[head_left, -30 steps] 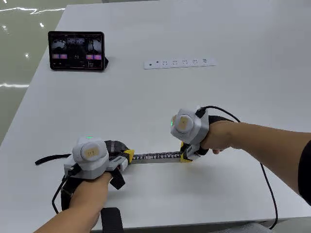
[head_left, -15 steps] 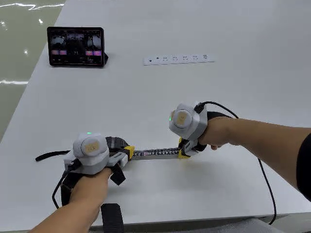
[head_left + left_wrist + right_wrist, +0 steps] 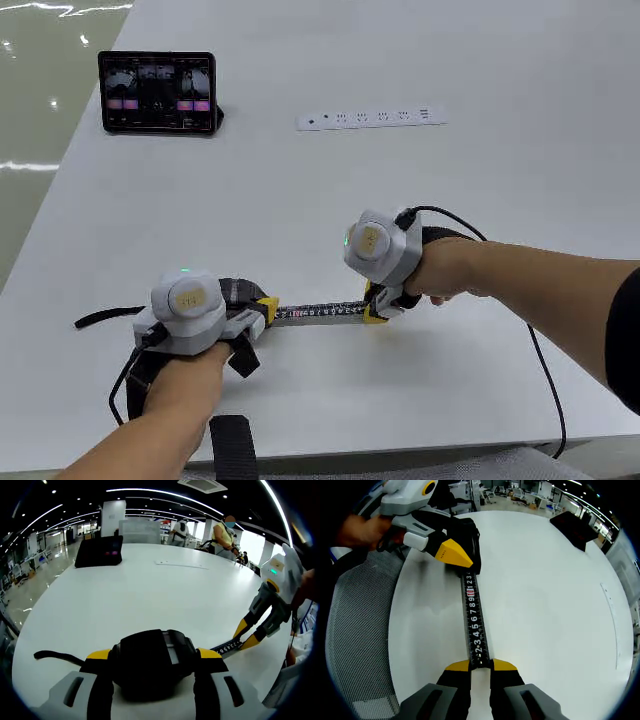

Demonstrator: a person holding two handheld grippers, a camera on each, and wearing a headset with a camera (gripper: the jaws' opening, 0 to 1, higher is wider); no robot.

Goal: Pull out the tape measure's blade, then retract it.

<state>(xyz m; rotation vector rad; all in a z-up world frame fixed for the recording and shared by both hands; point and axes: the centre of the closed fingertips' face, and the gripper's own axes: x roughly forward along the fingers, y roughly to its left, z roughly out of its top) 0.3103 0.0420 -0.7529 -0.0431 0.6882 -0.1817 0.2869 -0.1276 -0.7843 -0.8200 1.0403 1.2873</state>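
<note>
The right gripper pinched the end of the blade between its yellow-tipped jaws. The blade ran straight up across the white table to the black tape measure case. The left gripper clamped that case from the upper left, with a hand behind it. A dark tablet stood at the far upper right.

Clamped (apart): left claw, right claw.

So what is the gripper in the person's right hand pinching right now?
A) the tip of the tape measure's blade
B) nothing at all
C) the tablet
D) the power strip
A: the right gripper is shut on the tip of the blade, which runs back to the case held in the left gripper.
</note>
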